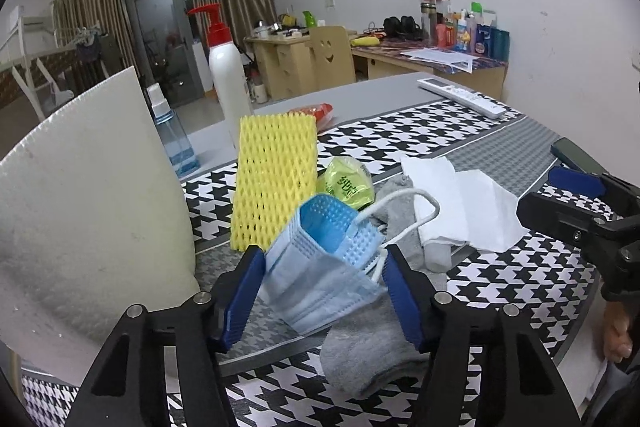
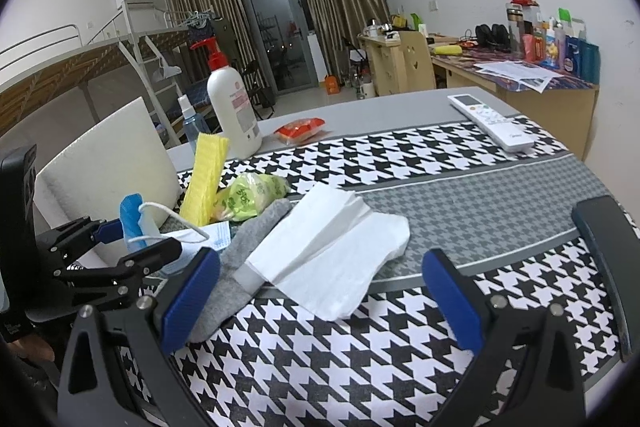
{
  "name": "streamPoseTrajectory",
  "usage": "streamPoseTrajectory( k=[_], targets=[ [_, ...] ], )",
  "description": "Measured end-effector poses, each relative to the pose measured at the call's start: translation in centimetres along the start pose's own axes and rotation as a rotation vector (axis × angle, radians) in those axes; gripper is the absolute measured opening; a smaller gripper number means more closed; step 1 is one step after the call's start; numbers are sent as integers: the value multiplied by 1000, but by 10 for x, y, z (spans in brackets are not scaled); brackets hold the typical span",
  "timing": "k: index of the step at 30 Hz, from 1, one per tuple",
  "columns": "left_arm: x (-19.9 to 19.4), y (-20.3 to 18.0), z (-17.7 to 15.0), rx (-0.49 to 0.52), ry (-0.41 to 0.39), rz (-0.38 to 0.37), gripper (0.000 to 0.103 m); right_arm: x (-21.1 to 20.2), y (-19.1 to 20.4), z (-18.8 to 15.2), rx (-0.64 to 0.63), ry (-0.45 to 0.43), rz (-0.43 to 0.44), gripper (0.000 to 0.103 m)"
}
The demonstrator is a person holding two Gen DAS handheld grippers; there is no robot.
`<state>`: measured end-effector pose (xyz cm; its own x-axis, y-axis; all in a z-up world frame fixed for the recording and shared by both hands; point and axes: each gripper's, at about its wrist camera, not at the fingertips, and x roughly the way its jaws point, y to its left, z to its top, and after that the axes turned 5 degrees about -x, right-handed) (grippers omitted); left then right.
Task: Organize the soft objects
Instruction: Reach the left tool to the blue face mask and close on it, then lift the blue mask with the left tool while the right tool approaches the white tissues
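A houndstooth black-and-white cloth with grey bands covers the near part of the grey surface [image 2: 384, 107]. At far left a white corrugated plastic board [image 1: 88, 187] stands upright, with a clear blue spray bottle [image 1: 176, 143] and a tall white pump bottle with a red dispenser [image 1: 226, 67] behind it. A yellow foam mesh sleeve [image 1: 272, 183] stands on edge, and a crumpled green plastic wrapper [image 1: 348, 183] lies just beside it.

The left hand-held gripper [image 1: 324, 295] has its blue ribbed pads partly closed, touching both sides of a folded light-blue pleated face mask with white ear loops [image 1: 320, 267]; the mask sits above a soft grey knitted sock [image 1: 368, 347] lying on the cloth. Right of it lies an unfolded white paper tissue [image 2: 336, 259], partly over the sock.

The right hand-held gripper [image 2: 320, 303] stands wide open over the cloth, holding nothing. A white remote control [image 2: 492, 123] lies at far right. Beyond are brown curtains, a glass door and cluttered wooden desks.
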<state>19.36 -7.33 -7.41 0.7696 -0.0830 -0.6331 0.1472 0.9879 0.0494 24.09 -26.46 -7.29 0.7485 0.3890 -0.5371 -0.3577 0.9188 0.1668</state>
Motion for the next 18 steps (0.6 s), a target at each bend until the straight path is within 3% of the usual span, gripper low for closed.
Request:
streamPoseTrajectory(
  k=[11,13,18],
  targets=[
    [15,4,2,-3,44,-38,42,16,4,4,-13,60,-11,102],
    [20,5,1,-9,68,-53,34,17,5,5,-12,66,-12,102],
    [26,9,0,-34,91,-67,25,22,7,6,-19,89,-16,102]
  ],
)
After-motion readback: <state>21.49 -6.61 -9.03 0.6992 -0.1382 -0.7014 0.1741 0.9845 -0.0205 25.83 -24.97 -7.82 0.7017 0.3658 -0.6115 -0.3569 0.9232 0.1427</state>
